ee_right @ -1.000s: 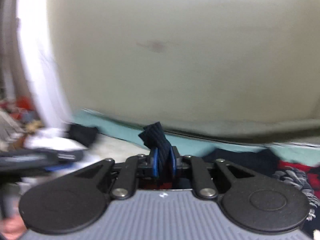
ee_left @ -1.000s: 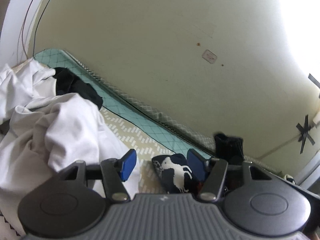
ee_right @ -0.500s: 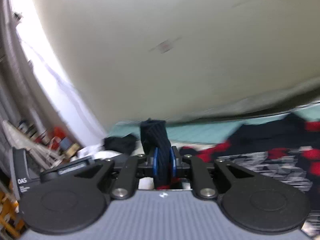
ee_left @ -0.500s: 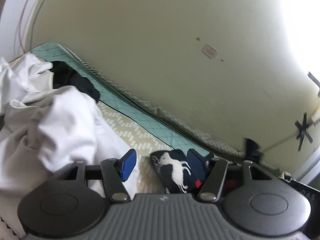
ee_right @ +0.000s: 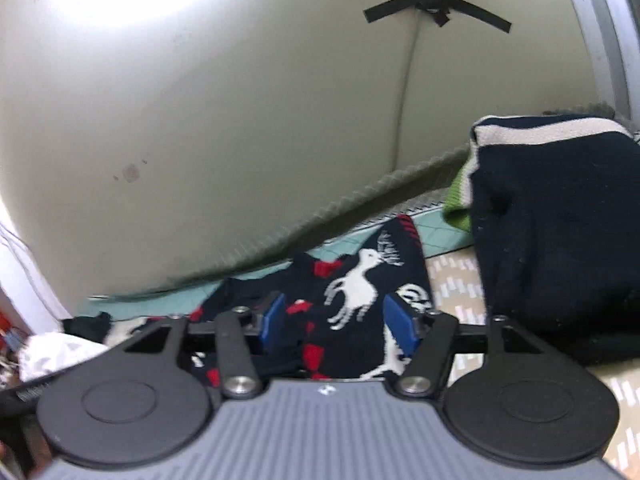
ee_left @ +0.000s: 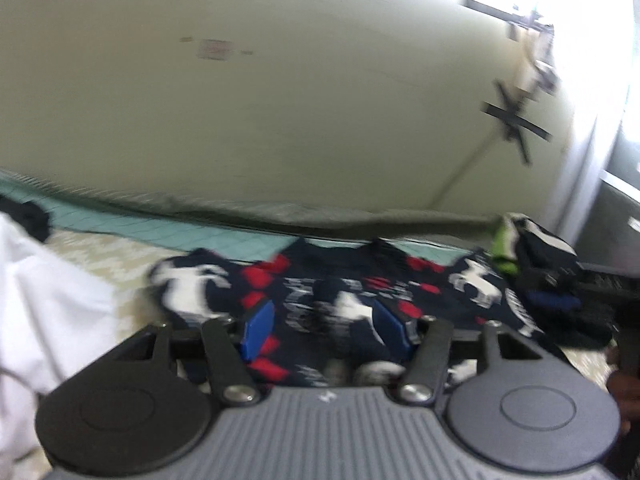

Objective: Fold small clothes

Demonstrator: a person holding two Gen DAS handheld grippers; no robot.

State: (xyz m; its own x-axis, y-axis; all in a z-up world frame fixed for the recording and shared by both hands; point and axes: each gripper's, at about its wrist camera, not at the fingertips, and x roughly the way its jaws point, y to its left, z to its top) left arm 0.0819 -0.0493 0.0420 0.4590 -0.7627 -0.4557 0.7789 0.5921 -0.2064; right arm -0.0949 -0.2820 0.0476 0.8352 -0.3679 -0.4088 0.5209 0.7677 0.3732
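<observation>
Both grippers hover over the patterned navy garment (ee_right: 360, 292) lying spread on the bed (ee_right: 456, 280), its long axis running left-right along the wall. Left gripper (ee_left: 324, 330): jaws open, empty, above the garment's middle. Right gripper (ee_right: 338, 320): jaws open, empty, nearer its right end.

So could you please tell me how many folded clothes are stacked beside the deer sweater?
2 visible: a dark navy piece with a cream stripe on top, and a green one peeking out beneath its left edge. More may be hidden underneath.
</observation>
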